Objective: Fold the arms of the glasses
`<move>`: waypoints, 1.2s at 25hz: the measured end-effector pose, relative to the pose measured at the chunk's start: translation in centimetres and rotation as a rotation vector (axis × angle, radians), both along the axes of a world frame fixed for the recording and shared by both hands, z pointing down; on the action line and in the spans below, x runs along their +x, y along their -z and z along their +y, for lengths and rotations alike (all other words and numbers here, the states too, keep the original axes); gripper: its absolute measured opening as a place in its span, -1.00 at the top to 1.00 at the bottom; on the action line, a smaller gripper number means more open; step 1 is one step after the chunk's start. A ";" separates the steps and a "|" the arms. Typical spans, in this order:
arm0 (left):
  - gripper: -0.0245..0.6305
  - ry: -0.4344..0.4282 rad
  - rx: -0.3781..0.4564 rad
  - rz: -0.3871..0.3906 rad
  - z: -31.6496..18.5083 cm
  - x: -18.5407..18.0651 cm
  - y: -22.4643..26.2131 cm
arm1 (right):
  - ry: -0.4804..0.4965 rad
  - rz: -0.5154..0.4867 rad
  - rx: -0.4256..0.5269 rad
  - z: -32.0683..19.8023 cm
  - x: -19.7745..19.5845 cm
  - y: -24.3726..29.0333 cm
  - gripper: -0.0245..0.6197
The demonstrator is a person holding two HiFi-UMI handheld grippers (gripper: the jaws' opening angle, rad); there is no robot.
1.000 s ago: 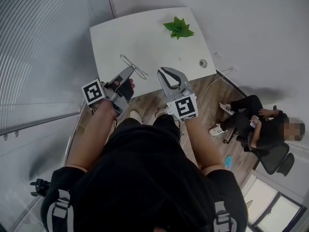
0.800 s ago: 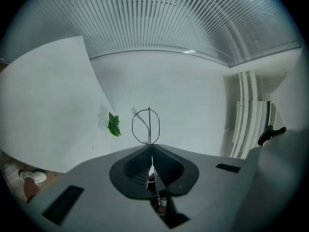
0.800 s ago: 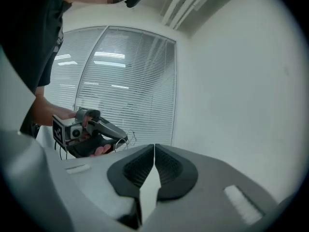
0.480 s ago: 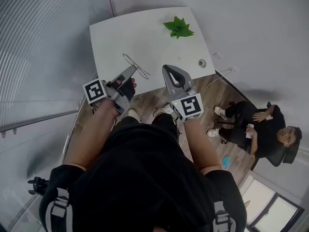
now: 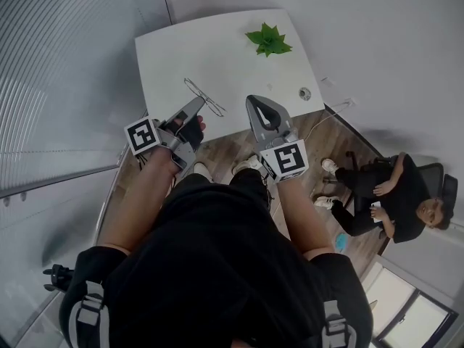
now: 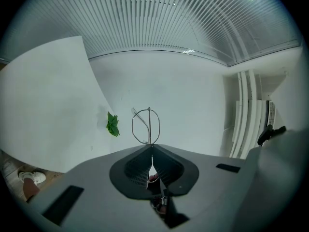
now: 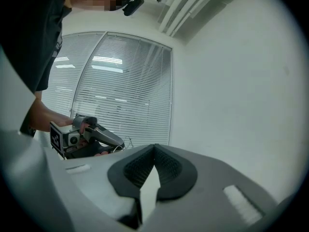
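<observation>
Left gripper (image 5: pixel 194 107) clamped on glasses (image 5: pixel 204 97) by worktop (image 5: pixel 217 49) edge — right gripper (image 5: pixel 254 101) at its 3 o'clock, fully closed, empty.

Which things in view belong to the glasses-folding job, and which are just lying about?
Part of the job:
glasses
left gripper, shut on the glasses
right gripper, shut and empty

Just lying about:
plant
white table
round fitting in the tabletop
seated person beyond the table
</observation>
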State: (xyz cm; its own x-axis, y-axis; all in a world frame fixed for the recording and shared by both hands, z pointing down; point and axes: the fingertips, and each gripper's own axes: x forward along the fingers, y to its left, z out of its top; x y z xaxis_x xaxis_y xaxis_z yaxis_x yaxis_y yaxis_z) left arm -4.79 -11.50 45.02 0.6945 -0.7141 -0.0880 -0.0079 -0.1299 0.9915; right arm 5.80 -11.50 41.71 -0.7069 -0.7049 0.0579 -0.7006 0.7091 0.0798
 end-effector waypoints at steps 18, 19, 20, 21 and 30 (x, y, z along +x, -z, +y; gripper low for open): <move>0.89 -0.001 -0.003 0.004 -0.1 0.0 -0.3 | 0.009 0.004 -0.018 0.0 0.1 -0.9 0.89; 0.89 -0.001 -0.004 0.002 0.0 0.0 -0.4 | 0.010 0.002 -0.018 0.0 0.1 -1.0 0.89; 0.89 -0.001 -0.005 0.000 0.0 0.0 -0.4 | 0.009 0.001 -0.018 0.1 0.2 -1.0 0.89; 0.89 -0.001 -0.005 -0.001 0.0 0.0 -0.4 | 0.009 0.001 -0.017 0.1 0.2 -0.9 0.89; 0.89 -0.007 0.001 0.008 0.1 0.1 0.2 | 0.007 0.002 -0.018 0.2 0.0 -0.5 0.89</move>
State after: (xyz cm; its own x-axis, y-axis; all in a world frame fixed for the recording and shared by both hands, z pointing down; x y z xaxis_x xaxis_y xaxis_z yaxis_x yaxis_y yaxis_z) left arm -4.70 -11.38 44.87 0.6989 -0.7091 -0.0939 0.0007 -0.1307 0.9914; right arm 5.84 -11.30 42.24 -0.7120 -0.6984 0.0724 -0.6951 0.7157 0.0686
